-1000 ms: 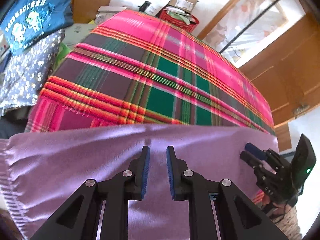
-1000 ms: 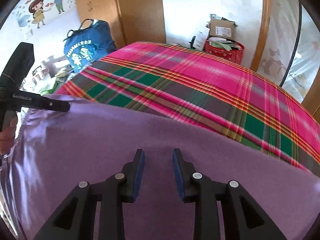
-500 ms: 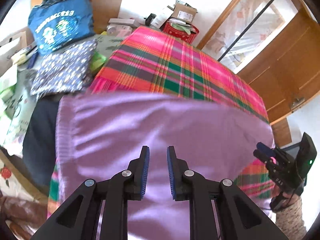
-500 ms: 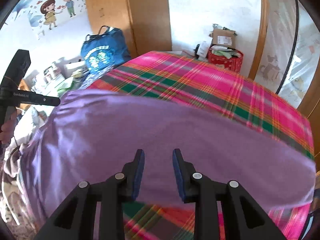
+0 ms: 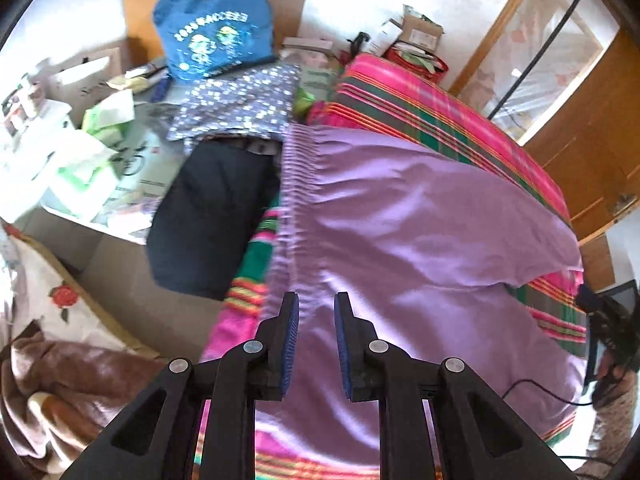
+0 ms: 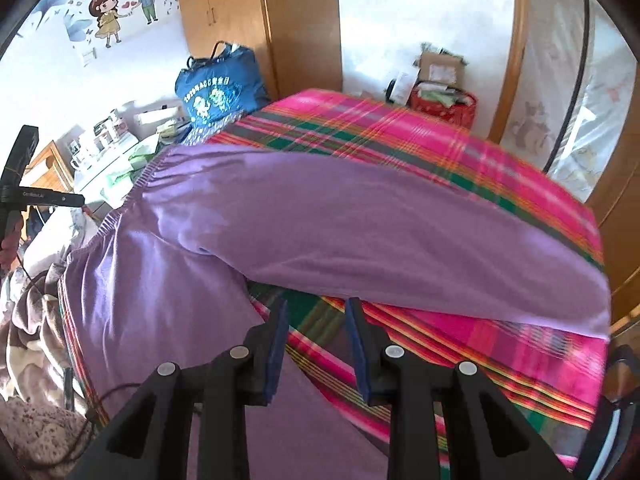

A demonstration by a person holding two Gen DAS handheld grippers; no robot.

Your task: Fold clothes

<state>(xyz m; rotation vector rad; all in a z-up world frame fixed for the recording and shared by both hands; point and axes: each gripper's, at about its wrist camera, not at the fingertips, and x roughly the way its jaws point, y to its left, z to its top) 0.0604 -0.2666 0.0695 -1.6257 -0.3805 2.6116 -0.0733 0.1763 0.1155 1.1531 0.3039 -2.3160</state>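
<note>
My left gripper [image 5: 316, 340] and right gripper [image 6: 316, 344] both hang with jaws apart and nothing between them. Below them the purple trousers [image 6: 360, 240] lie across the plaid bed [image 6: 500, 176], one leg spread, the waistband [image 5: 296, 168] at the far-left edge. My worry: that waistband overhangs the bed, so a careless tug could drag the trousers onto the clutter [image 5: 100, 148] beyond.

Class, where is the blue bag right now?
In both views the blue bag stands upper left, against the wooden wardrobe, beyond the plaid bed's far-left corner.
</note>
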